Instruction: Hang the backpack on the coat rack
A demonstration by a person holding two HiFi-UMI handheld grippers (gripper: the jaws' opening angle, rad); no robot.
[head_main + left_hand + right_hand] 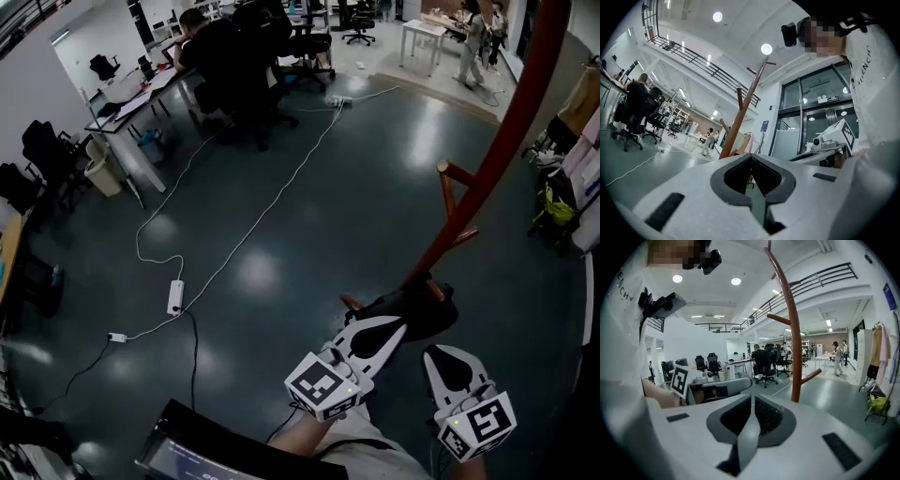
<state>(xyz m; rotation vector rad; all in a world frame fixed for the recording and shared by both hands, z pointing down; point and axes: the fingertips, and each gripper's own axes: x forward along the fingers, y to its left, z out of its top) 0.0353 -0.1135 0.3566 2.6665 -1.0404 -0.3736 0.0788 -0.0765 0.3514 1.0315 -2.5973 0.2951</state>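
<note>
The red-brown wooden coat rack (497, 141) rises from the floor at the right, with short pegs (454, 174) along its pole. The pole also shows in the left gripper view (744, 108) and the right gripper view (793, 333). A dark shape (424, 309) lies at its foot; I cannot tell whether it is the backpack. No backpack shows in either gripper view. My left gripper (398, 325) (751, 157) points at the rack's foot, jaws shut and empty. Beside it my right gripper (444, 357) (753, 397) is also shut with nothing in it.
White cables and a power strip (175, 296) run across the dark glossy floor. Desks, office chairs and a seated person (217, 56) fill the back left. Hanging clothes and a yellow-green bag (560, 208) stand at the right. A dark screen (187, 455) sits at the bottom.
</note>
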